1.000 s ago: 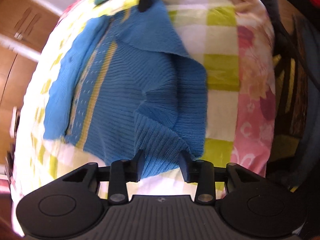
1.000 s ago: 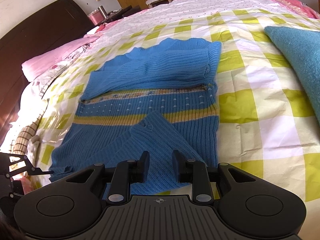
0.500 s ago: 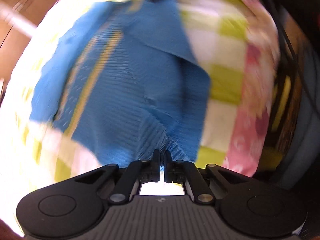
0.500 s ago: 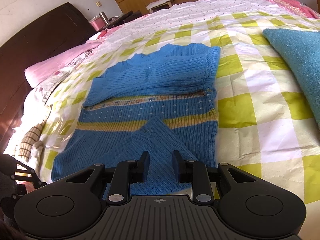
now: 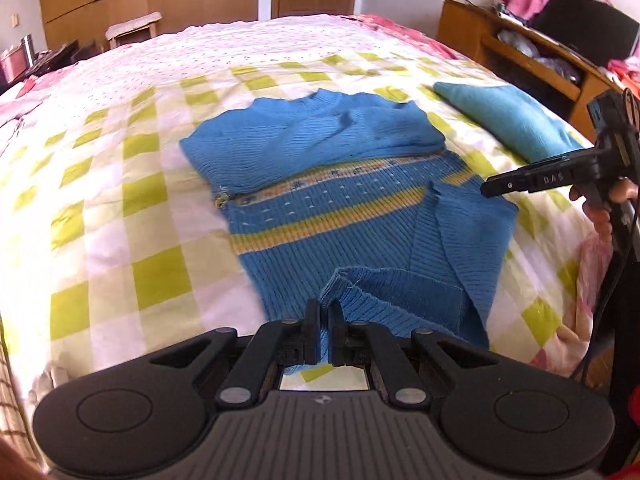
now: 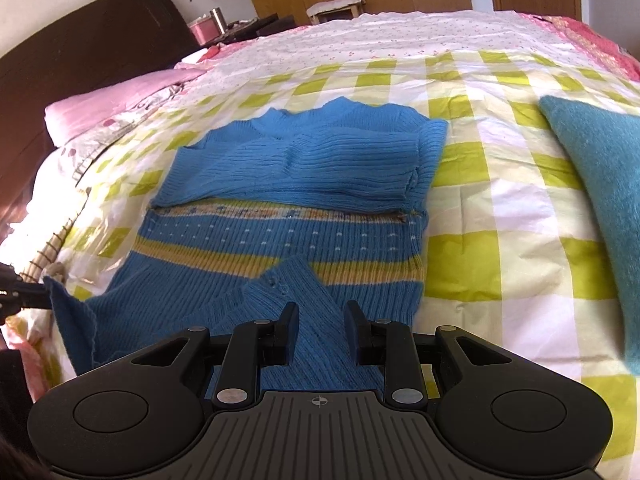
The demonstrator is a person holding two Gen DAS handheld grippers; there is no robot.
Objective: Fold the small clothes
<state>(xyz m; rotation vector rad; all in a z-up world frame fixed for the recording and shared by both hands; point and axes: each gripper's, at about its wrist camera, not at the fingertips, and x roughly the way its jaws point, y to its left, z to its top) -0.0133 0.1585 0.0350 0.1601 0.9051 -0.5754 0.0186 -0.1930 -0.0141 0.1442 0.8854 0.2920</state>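
A small blue knit sweater (image 5: 328, 196) with a yellow stripe lies on the checked bedspread (image 5: 120, 208), its sleeves folded over the body. My left gripper (image 5: 324, 312) is shut on the sweater's near hem corner and lifts it a little. In the right wrist view the sweater (image 6: 304, 184) lies ahead, and my right gripper (image 6: 322, 314) is open over the near hem, holding nothing. The right gripper also shows at the right edge of the left wrist view (image 5: 492, 190), above the sweater's right hem corner. The lifted hem corner (image 6: 70, 312) hangs at the left.
A folded teal garment (image 5: 508, 120) lies on the bed right of the sweater; it also shows in the right wrist view (image 6: 600, 200). A wooden shelf unit (image 5: 532, 52) stands beyond the bed's right side. A dark headboard (image 6: 80, 64) and pink pillow (image 6: 116, 100) are at the left.
My left gripper closed on the sweater's hem corner and lifted it, and its view swung to face across the bed. The right gripper stayed open near the hem.
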